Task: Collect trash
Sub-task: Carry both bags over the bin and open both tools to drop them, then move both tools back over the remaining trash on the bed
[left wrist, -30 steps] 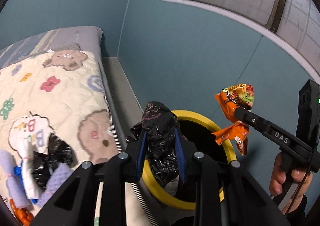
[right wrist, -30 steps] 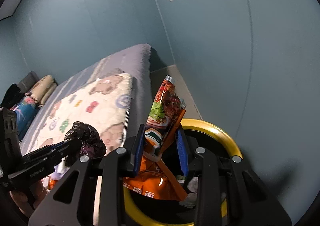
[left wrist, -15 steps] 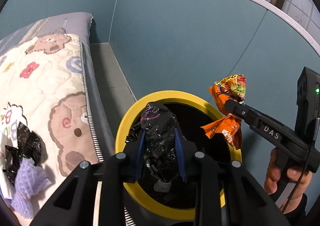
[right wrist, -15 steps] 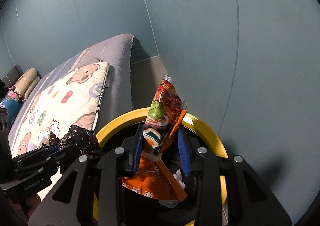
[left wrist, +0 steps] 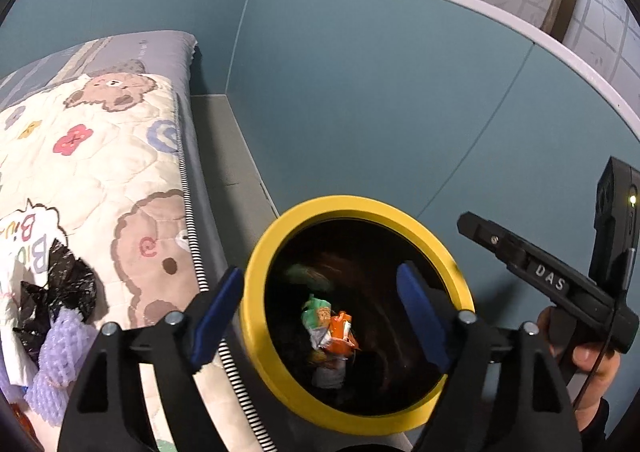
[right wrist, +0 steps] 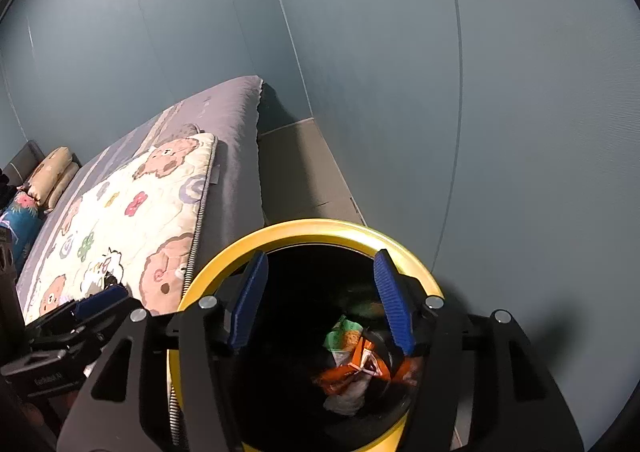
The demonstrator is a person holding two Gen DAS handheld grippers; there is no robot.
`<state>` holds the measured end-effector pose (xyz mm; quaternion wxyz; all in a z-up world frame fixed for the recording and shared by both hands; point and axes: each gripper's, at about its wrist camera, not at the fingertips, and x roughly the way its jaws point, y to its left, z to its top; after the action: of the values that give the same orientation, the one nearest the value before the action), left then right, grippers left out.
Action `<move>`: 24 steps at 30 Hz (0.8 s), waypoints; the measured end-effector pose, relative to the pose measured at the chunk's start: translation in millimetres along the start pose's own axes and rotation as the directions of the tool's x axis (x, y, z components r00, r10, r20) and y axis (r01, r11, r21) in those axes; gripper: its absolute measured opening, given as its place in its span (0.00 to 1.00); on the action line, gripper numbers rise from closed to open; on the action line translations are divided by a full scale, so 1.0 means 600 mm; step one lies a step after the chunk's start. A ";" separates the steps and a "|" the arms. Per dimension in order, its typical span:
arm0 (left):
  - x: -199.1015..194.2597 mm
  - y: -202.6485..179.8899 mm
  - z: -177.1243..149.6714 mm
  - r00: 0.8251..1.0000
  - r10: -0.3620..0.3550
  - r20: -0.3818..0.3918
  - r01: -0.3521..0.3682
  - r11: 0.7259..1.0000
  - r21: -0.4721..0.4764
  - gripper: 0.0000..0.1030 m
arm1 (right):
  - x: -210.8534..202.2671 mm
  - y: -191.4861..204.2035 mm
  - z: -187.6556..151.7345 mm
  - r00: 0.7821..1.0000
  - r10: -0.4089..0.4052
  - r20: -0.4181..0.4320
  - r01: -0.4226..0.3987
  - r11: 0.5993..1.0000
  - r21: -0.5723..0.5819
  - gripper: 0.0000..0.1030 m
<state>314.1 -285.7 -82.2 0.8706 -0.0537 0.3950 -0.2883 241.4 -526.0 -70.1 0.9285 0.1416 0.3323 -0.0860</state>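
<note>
A round bin with a yellow rim (left wrist: 280, 228) (right wrist: 320, 226) stands on the floor between the bed and the wall. Inside it lies an orange and green snack wrapper (left wrist: 332, 328) (right wrist: 356, 356) among dark trash. My left gripper (left wrist: 320, 312) is open and empty above the bin's mouth. My right gripper (right wrist: 320, 300) is open and empty over the bin too; it also shows in the left wrist view (left wrist: 520, 256). More trash lies on the bed: a black plastic bag (left wrist: 60, 292) and a purple mesh piece (left wrist: 60, 360).
A bed with a cartoon bear quilt (left wrist: 100, 172) (right wrist: 132, 212) runs along the left. The teal wall (left wrist: 380, 92) is close behind the bin. A narrow strip of grey floor (left wrist: 224, 140) lies between bed and wall. Pillows (right wrist: 52, 172) are at the bed's far end.
Both grippers have opened over the bin. The black bag has left my left gripper, out of sight, and the orange wrapper has dropped from my right gripper into the bin.
</note>
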 end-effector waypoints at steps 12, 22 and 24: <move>-0.078 0.073 -0.020 0.988 0.137 0.066 -0.136 0.990 -0.025 0.90 | -0.019 0.039 -0.027 0.999 0.041 -0.023 -0.042 0.999 -0.024 0.61; -0.203 0.151 -0.046 0.956 0.262 0.134 -0.254 0.964 -0.073 0.92 | -0.061 0.145 -0.027 0.992 0.130 0.001 -0.129 0.986 -0.105 0.73; -0.231 0.167 -0.052 0.947 0.286 0.147 -0.276 0.957 -0.085 0.92 | -0.070 0.170 -0.028 0.988 0.151 0.001 -0.150 0.980 -0.128 0.73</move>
<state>265.6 -122.9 -44.9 0.9291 -0.0469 0.3374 -0.1437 225.6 -421.4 -34.6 0.9413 0.1065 0.3202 0.0050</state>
